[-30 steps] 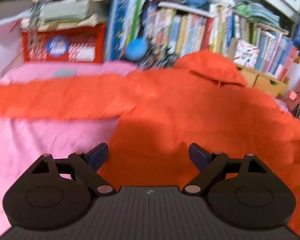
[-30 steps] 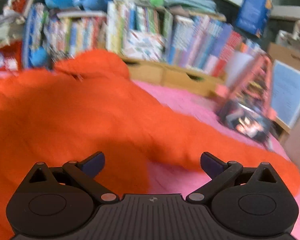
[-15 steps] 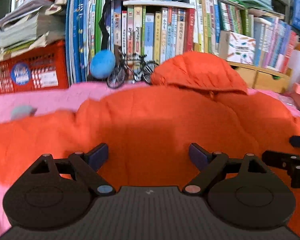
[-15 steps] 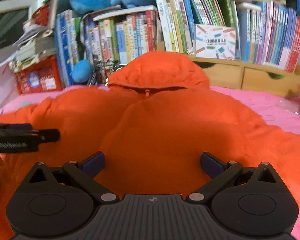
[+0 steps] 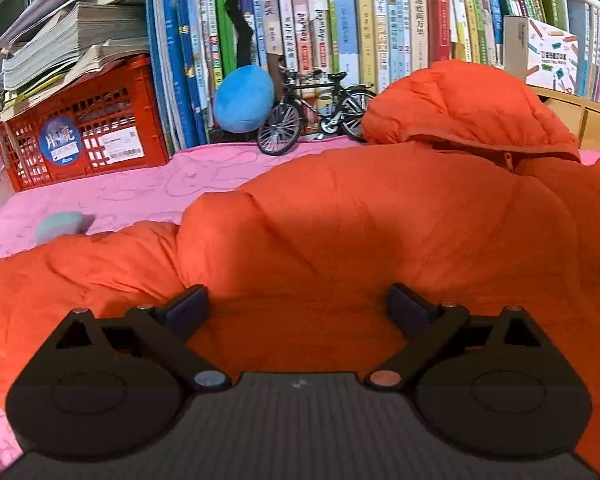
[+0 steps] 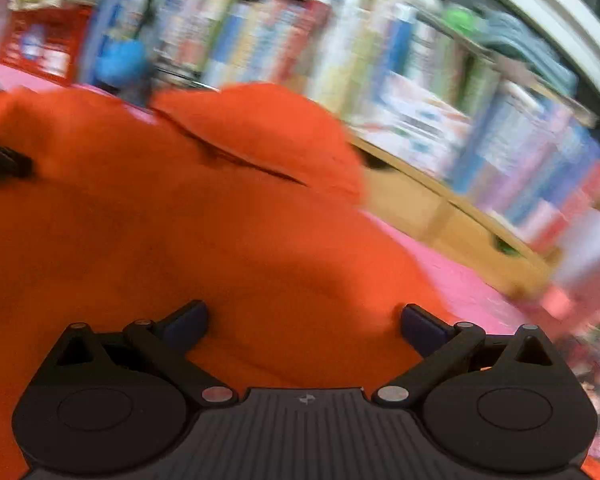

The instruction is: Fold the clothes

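Observation:
An orange puffy hooded jacket (image 5: pixel 360 220) lies spread on a pink sheet (image 5: pixel 140 184), hood (image 5: pixel 460 104) toward the bookshelf. My left gripper (image 5: pixel 298 308) is open and empty, low over the jacket's left body near the sleeve (image 5: pixel 72 276). My right gripper (image 6: pixel 302 322) is open and empty over the jacket's right side (image 6: pixel 180 232); that view is motion-blurred. The left gripper's tip shows at the right view's left edge (image 6: pixel 0 160).
A bookshelf full of books (image 5: pixel 360 32) stands behind the bed. A red crate (image 5: pixel 84 128) with stacked papers, a blue ball (image 5: pixel 244 98), a toy bicycle (image 5: pixel 312 114) and a small teal object (image 5: pixel 60 226) lie at the back left. Wooden drawers (image 6: pixel 440 208) are at right.
The left gripper moved closer and lower over the jacket's left side. The right gripper swung to the right with blur. Both stayed open.

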`<state>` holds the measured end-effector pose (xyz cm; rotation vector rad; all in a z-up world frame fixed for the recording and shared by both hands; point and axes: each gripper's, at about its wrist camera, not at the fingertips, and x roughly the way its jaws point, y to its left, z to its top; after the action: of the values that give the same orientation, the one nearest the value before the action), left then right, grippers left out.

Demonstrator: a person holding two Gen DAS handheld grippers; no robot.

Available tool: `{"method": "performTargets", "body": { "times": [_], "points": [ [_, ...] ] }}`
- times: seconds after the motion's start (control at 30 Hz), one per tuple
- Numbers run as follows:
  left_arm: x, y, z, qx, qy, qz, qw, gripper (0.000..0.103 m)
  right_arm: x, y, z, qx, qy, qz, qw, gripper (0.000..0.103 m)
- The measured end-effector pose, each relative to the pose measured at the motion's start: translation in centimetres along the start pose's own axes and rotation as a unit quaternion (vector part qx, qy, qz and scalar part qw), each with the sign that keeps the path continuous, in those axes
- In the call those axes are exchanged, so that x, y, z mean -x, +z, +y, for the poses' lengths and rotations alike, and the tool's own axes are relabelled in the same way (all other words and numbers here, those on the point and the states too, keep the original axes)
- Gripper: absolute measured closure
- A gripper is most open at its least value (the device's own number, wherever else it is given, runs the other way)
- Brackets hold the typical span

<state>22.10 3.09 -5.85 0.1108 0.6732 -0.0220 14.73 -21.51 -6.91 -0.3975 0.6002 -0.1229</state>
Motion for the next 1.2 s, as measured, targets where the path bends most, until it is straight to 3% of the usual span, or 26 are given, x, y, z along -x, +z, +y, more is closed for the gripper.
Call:
{"method": "performTargets", "body": {
  "times": [0.07, 0.13, 0.2, 0.23, 0.33, 0.5, 0.57, 0.63, 0.77, 0.9, 0.97, 1.07, 1.13, 1.2],
  "points": [
    [0.0, 0.1, 0.2, 0.002, 0.000, 0.001, 1.0000, 0.005, -0.1, -1.6, -3.4, -0.024, -0.022, 0.015, 0.999, 0.001],
    [-0.2, 0.3, 0.2, 0.002, 0.000, 0.002, 1.0000, 0.004, 0.0, -4.0, -6.7, -0.029, -0.075, 0.033, 0.996, 0.001],
    [-0.4, 0.4, 0.2, 0.002, -0.001, 0.002, 1.0000, 0.004, 0.5, -6.9, -11.3, -0.057, -0.126, 0.050, 0.989, 0.001],
    [-0.4, 0.4, 0.2, 0.002, -0.001, 0.003, 1.0000, 0.004, 1.0, -8.2, -13.8, -0.086, -0.131, 0.063, 0.986, 0.001],
    [-0.5, 0.5, 0.2, 0.004, -0.002, 0.004, 1.0000, 0.004, 1.7, -11.8, -19.1, -0.082, -0.238, 0.119, 0.961, 0.001],
    [-0.6, 0.6, 0.4, 0.009, -0.005, 0.006, 0.9999, 0.003, 4.0, -16.1, -26.2, -0.111, -0.331, 0.183, 0.919, 0.001],
    [-0.6, 0.7, 0.5, 0.010, -0.006, 0.007, 0.9999, 0.003, 5.5, -16.4, -27.1, -0.145, -0.363, 0.177, 0.903, 0.001],
    [-0.7, 0.7, 0.5, 0.011, -0.007, 0.007, 0.9999, 0.003, 6.9, -15.5, -26.6, -0.171, -0.365, 0.158, 0.902, 0.002],
    [-0.7, 0.8, 0.4, 0.012, -0.008, 0.008, 0.9999, 0.003, 9.0, -11.2, -21.9, -0.189, -0.258, 0.079, 0.944, 0.001],
    [-0.7, 0.8, 0.5, 0.014, -0.009, 0.008, 0.9998, 0.003, 9.9, -5.6, -14.2, -0.206, -0.064, 0.008, 0.976, 0.000],
    [-0.7, 0.8, 0.6, 0.017, -0.011, 0.008, 0.9998, 0.003, 9.6, -2.4, -9.5, -0.207, 0.052, -0.017, 0.977, 0.000],
    [-0.7, 0.8, 0.7, 0.019, -0.011, 0.010, 0.9997, 0.002, 9.2, 1.5, -3.9, -0.206, 0.160, -0.021, 0.965, 0.000],
    [-0.8, 0.8, 0.7, 0.019, -0.009, 0.010, 0.9997, 0.002, 7.9, 2.7, -0.9, -0.199, 0.182, -0.007, 0.963, 0.000],
    [-0.8, 0.8, 0.8, 0.022, -0.011, 0.011, 0.9996, 0.002, 6.0, 3.5, 1.6, -0.189, 0.177, 0.027, 0.965, 0.000]
  ]
}}
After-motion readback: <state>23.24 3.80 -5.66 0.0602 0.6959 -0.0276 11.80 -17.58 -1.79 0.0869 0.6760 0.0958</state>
